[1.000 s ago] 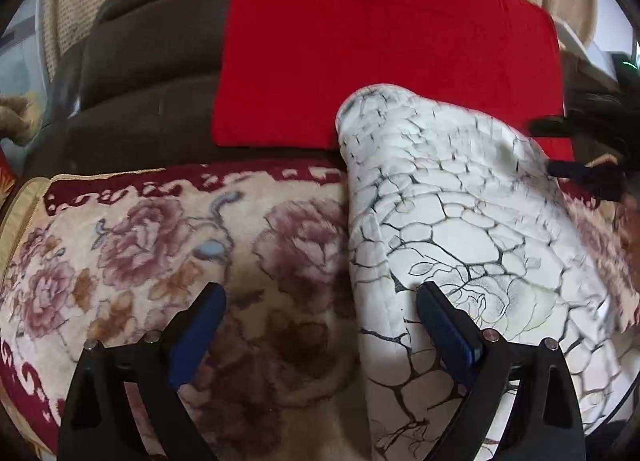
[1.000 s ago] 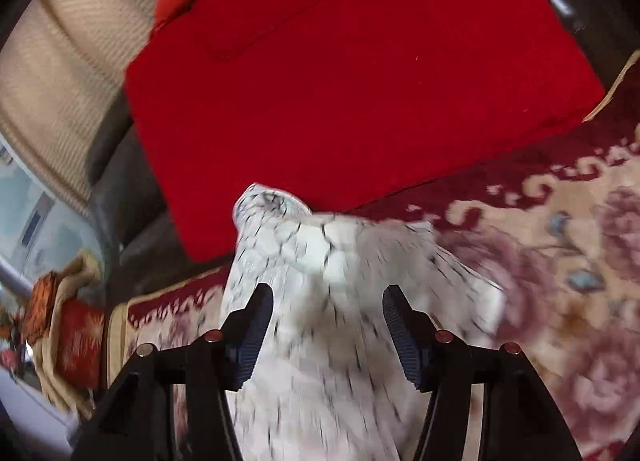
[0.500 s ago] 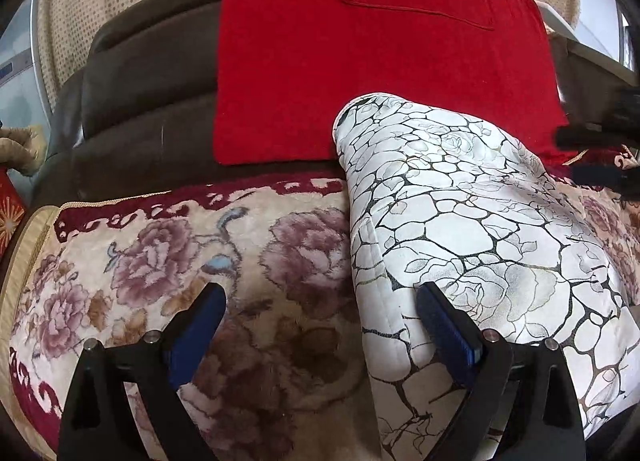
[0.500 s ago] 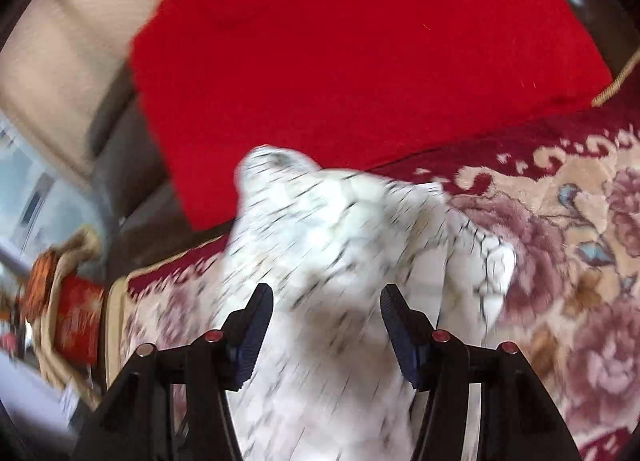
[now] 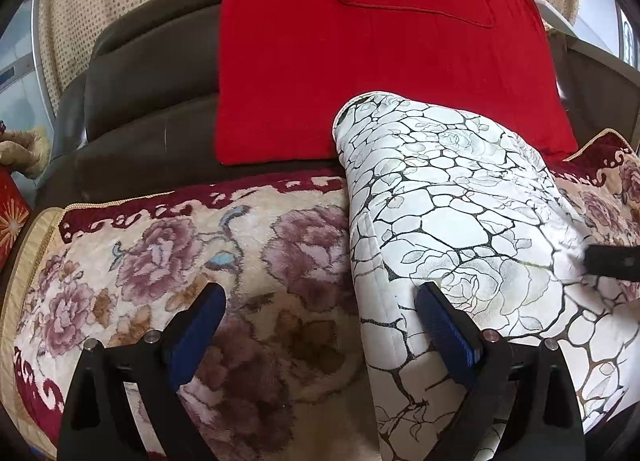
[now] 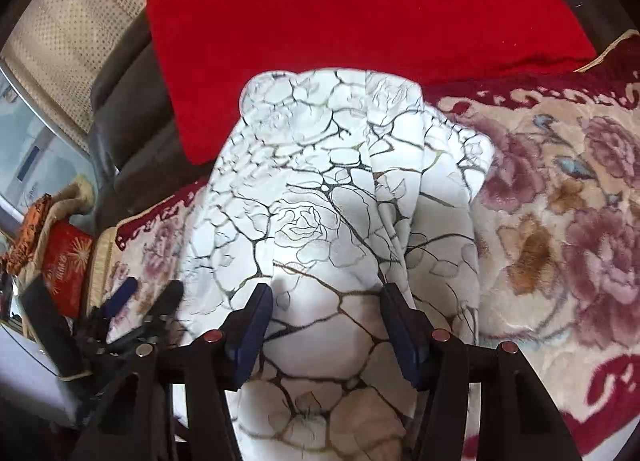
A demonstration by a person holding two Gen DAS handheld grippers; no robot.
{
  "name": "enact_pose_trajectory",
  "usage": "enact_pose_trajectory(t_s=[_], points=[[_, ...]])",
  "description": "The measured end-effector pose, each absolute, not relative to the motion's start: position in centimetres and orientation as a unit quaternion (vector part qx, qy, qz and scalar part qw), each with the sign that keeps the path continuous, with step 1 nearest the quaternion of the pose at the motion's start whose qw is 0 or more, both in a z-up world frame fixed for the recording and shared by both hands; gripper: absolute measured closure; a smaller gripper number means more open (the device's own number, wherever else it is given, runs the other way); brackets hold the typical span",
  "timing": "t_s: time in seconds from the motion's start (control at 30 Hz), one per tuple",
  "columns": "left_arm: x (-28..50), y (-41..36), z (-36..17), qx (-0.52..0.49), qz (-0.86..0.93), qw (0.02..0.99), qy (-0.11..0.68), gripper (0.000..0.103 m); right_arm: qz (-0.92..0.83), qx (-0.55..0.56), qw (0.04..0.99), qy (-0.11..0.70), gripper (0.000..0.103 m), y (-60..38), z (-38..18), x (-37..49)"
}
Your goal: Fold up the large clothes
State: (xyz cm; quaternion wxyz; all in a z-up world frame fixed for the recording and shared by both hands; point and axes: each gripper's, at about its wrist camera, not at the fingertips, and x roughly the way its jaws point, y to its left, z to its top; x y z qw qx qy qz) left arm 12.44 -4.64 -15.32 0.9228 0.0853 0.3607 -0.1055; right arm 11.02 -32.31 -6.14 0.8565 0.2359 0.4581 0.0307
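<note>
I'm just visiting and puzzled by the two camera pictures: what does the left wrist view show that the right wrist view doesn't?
Only the left wrist view shows the left gripper from behind, jaws open over the floral blanket.

Only the right wrist view shows the right gripper from behind, jaws apart with white fabric between them; whether they pinch it I cannot tell.

Both show the white crackle-patterned garment, the red cloth and the dark sofa back.

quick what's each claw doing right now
Left claw: open, holding nothing; garment edge lies between its fingers.
Right claw: open over the garment, not gripping it.
</note>
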Motion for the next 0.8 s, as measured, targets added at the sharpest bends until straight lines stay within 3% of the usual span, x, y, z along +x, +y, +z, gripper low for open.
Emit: enact_pose_trajectory(t_s=[0.17, 0.4, 0.8], points=[[12.7, -4.5, -15.3, 0.075, -0.106, 0.92, 0.369, 0.007, 0.058, 0.218, 0.869, 0.441, 0.044, -31.2, -3.7, 8.7], [12.6, -4.6, -15.4, 0.078, -0.111, 0.921, 0.366, 0.007, 0.059, 0.217, 0.852, 0.472, 0.043, -31.0, -8.4, 9.4], [12.7, -4.6, -15.0, 0.061, -0.108, 0.922, 0.367, 0.007, 0.055, 0.224, 0.871, 0.435, 0.041, -32.8, -3.4, 12.1]])
